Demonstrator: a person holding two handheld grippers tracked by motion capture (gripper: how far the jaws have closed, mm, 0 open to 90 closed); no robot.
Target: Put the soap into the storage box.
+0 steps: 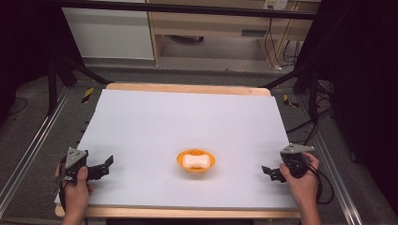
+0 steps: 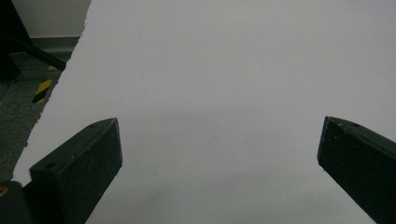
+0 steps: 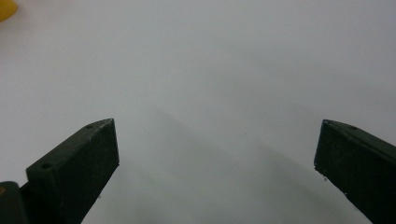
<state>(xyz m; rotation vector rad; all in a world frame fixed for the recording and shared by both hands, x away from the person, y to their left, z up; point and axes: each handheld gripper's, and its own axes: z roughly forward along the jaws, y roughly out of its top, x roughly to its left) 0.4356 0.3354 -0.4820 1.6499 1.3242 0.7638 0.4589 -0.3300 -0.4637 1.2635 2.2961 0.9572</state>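
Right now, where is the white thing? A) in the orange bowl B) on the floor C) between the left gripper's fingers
A: the white thing sits inside the orange bowl in the middle of the table, and both grippers are off to the sides, open and empty.

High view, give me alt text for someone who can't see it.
An orange bowl holding a white object sits on a white table, between the open left tool and right tool, each held at a table edge.

Black hand-held gripper, grey triangular plate, trailing cable
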